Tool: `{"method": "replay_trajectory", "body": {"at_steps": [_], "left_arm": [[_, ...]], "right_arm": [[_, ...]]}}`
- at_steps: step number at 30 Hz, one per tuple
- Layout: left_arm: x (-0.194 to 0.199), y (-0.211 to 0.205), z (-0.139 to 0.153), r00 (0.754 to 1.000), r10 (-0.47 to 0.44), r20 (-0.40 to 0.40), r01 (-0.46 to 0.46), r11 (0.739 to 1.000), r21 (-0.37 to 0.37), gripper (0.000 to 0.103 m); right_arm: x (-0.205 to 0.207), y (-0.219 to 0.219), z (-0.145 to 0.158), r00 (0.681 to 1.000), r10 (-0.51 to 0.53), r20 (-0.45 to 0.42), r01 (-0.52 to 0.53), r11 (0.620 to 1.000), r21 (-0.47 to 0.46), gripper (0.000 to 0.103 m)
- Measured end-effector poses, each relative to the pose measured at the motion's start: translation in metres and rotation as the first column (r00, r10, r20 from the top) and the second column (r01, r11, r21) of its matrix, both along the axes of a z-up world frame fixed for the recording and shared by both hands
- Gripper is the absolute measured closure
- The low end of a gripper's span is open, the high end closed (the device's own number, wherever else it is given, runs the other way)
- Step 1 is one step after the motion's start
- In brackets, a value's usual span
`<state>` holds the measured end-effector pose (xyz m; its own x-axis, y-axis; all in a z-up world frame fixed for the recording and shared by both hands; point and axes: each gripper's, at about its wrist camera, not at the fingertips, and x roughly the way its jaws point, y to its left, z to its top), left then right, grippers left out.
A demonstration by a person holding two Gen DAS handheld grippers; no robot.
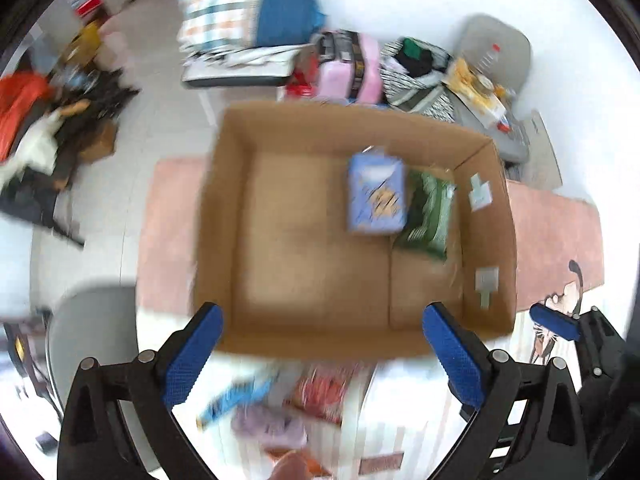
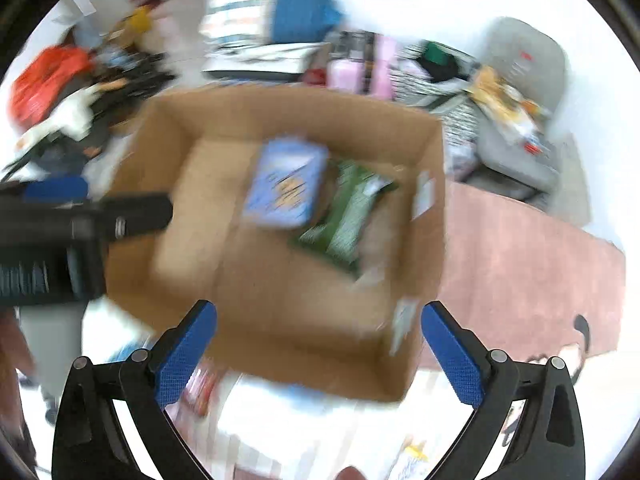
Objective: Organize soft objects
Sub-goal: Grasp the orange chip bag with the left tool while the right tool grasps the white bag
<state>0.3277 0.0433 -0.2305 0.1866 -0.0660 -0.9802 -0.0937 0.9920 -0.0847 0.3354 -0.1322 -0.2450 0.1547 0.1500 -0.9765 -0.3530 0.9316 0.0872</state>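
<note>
1. Below, the left tool point(image 1: 320, 354) gapes wide and empty over the cardboard box point(image 1: 224, 216); a blue packet point(image 1: 376, 196) and green packet point(image 1: 430, 216) lie inside, well ahead.
2. Likewise, the right tool point(image 2: 318, 350) gapes empty above the same cardboard box point(image 2: 280, 312), blue packet point(image 2: 286, 188) overlapping green packet point(image 2: 348, 216).

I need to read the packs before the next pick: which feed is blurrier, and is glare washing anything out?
Right wrist view: heavier motion smear; the blue pack and green pack in the cardboard box are unreadable. Left wrist view: softer blur; blue pack shape clear, print not. Both views: walls and floor blow out white; fisheye bends the box edges.
</note>
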Motion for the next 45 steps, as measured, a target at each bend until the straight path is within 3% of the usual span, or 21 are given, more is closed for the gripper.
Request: {"method": "replay_trajectory", "body": {"at_steps": [3, 5, 7, 10, 14, 18, 20, 23, 25, 28, 29, 32, 33, 36, 39, 42, 45], "left_arm": [[-0.058, 0.022, -0.01, 0.996, 0.088, -0.016, -0.088, 0.996, 0.034, 0.001], [-0.091, 0.034, -0.03, 0.988, 0.133, -0.081, -0.131, 0.991, 0.034, 0.001], [-0.121, 0.04, -0.056, 0.973, 0.162, -0.162, -0.167, 0.986, -0.019, 0.001], [-0.159, 0.044, -0.101, 0.944, 0.182, -0.276, -0.21, 0.975, -0.076, 0.007], [-0.185, 0.042, -0.136, 0.915, 0.207, -0.345, -0.253, 0.963, -0.093, 0.012], [-0.199, 0.043, -0.159, 0.892, 0.23, -0.389, -0.312, 0.936, -0.163, 0.012], [-0.202, 0.042, -0.165, 0.886, 0.237, -0.399, -0.329, 0.926, -0.182, 0.012], [-0.207, 0.043, -0.179, 0.872, 0.244, -0.425, -0.368, 0.899, -0.238, 0.012], [-0.209, 0.043, -0.191, 0.858, 0.257, -0.444, -0.401, 0.876, -0.269, 0.013], [-0.213, 0.039, -0.21, 0.842, 0.26, -0.473, -0.424, 0.862, -0.28, 0.046], [-0.215, 0.037, -0.214, 0.839, 0.26, -0.478, -0.421, 0.867, -0.268, 0.049], [-0.211, 0.022, -0.214, 0.873, 0.233, -0.428, -0.355, 0.906, -0.229, 0.052], [-0.208, 0.012, -0.212, 0.893, 0.204, -0.4, -0.299, 0.935, -0.192, 0.053], [-0.205, -0.016, -0.209, 0.93, 0.129, -0.345, -0.166, 0.983, -0.079, 0.058], [-0.209, -0.041, -0.209, 0.947, 0.067, -0.314, -0.069, 0.998, 0.004, 0.063], [-0.215, -0.059, -0.205, 0.953, 0.025, -0.301, -0.023, 1.0, 0.013, 0.065], [-0.208, -0.071, -0.186, 0.967, 0.001, -0.255, 0.004, 1.0, 0.02, 0.066]], "right_arm": [[-0.043, 0.015, -0.012, 0.984, 0.175, -0.042, -0.176, 0.984, -0.028, 0.0], [-0.07, 0.028, -0.038, 0.946, 0.311, -0.092, -0.32, 0.941, -0.108, 0.0], [-0.084, 0.036, -0.064, 0.912, 0.386, -0.137, -0.406, 0.898, -0.17, 0.0], [-0.092, 0.042, -0.098, 0.88, 0.436, -0.187, -0.47, 0.858, -0.207, 0.0], [-0.087, 0.047, -0.136, 0.858, 0.453, -0.241, -0.504, 0.833, -0.227, 0.0], [-0.081, 0.045, -0.151, 0.869, 0.397, -0.296, -0.457, 0.873, -0.171, 0.0], [-0.08, 0.038, -0.156, 0.88, 0.332, -0.34, -0.401, 0.903, -0.154, 0.006], [-0.079, 0.014, -0.156, 0.909, 0.164, -0.383, -0.231, 0.963, -0.136, 0.016], [-0.081, -0.014, -0.158, 0.882, -0.003, -0.47, -0.038, 0.996, -0.077, 0.018], [-0.089, -0.036, -0.157, 0.856, -0.068, -0.512, 0.067, 0.998, -0.021, 0.018], [-0.095, -0.04, -0.157, 0.862, -0.075, -0.502, 0.079, 0.997, -0.013, 0.018], [-0.103, -0.046, -0.156, 0.88, -0.101, -0.464, 0.107, 0.994, -0.014, 0.017], [-0.105, -0.047, -0.157, 0.883, -0.111, -0.455, 0.114, 0.993, -0.02, 0.017], [-0.101, -0.042, -0.159, 0.896, -0.118, -0.427, 0.107, 0.993, -0.05, 0.017], [-0.11, -0.039, -0.162, 0.912, -0.106, -0.397, 0.077, 0.993, -0.09, 0.018], [-0.118, -0.043, -0.154, 0.921, -0.104, -0.377, 0.067, 0.992, -0.11, 0.029], [-0.132, -0.045, -0.145, 0.909, -0.127, -0.398, 0.107, 0.992, -0.071, 0.037]]}}
